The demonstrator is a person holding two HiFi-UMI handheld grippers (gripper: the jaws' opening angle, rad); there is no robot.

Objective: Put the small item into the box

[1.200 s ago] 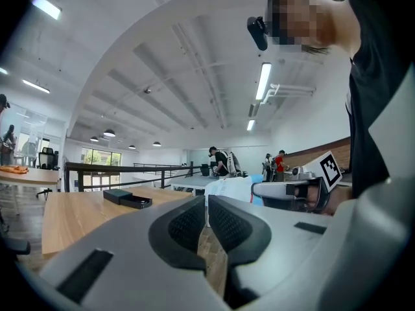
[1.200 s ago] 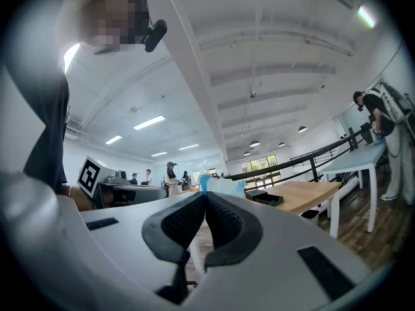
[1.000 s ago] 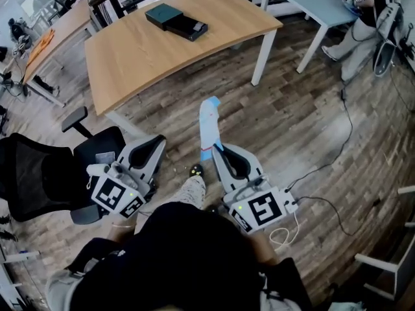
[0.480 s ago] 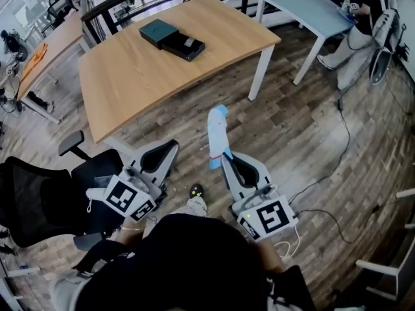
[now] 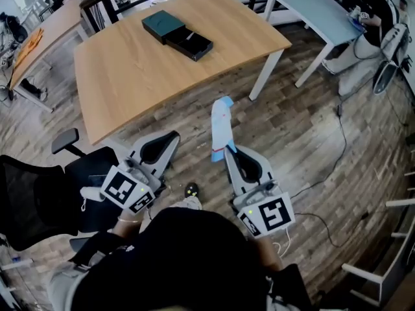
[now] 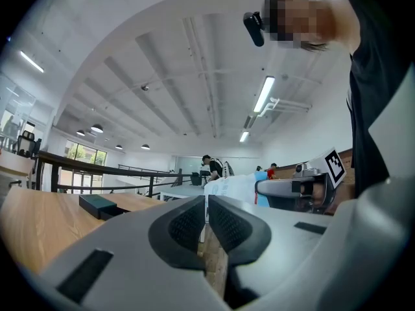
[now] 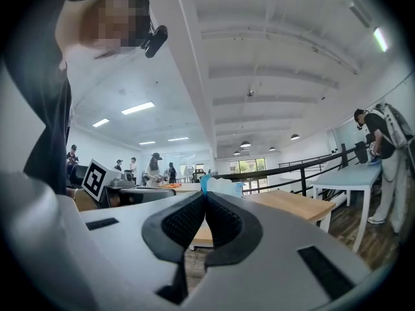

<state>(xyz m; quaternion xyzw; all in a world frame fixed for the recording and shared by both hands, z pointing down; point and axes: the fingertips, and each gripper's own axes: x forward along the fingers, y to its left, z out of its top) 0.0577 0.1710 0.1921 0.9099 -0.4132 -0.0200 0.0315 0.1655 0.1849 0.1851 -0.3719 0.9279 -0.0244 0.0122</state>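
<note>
One black office chair (image 5: 39, 193) stands at far left on the wooden floor (image 5: 305, 128). The person holds two tongs low in front of them. The left tongs (image 5: 166, 141) are clenched together with nothing between them. Beyond them, one wooden bench (image 5: 130, 76) carries a single dark box (image 5: 176, 34), green at one end and black at the other. The right tongs (image 5: 227, 153) are clamped on one small white-and-blue packet (image 5: 221, 125), which sticks up from them in the air, well apart from the box. One grey bench (image 5: 311, 2) stands at far right.
</note>
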